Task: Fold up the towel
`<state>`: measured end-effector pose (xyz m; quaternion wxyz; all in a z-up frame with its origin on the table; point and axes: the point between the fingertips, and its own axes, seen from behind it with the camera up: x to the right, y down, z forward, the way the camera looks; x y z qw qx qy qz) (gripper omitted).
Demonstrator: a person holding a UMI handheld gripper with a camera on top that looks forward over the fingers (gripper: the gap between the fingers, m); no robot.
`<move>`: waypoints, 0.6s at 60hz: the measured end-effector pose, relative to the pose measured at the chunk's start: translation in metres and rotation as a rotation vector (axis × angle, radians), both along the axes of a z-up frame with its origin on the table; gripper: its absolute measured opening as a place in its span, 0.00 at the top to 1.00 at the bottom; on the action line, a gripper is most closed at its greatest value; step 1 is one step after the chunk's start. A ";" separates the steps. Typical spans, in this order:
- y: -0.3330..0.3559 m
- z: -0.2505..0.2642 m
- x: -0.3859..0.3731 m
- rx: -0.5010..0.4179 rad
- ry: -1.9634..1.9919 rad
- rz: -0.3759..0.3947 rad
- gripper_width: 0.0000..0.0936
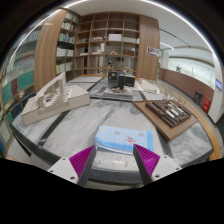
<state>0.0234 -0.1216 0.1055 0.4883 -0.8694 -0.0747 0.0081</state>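
A light blue and white towel [122, 139] lies flat on the grey table [75, 133], just ahead of my fingers, with its near edge reaching in between the fingertips. My gripper [114, 158] is open, low over the table, with the magenta pads [82, 158] wide apart on either side of the towel's near edge. Nothing is held between the fingers.
A white and wooden model [55, 98] stands on the table to the left. A wooden tray [168, 112] with dark items lies to the right. A dark box [122, 80] sits further back. Bookshelves [105, 40] line the far wall.
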 end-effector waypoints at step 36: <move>0.135 -0.117 -0.061 -0.058 -0.133 0.046 0.99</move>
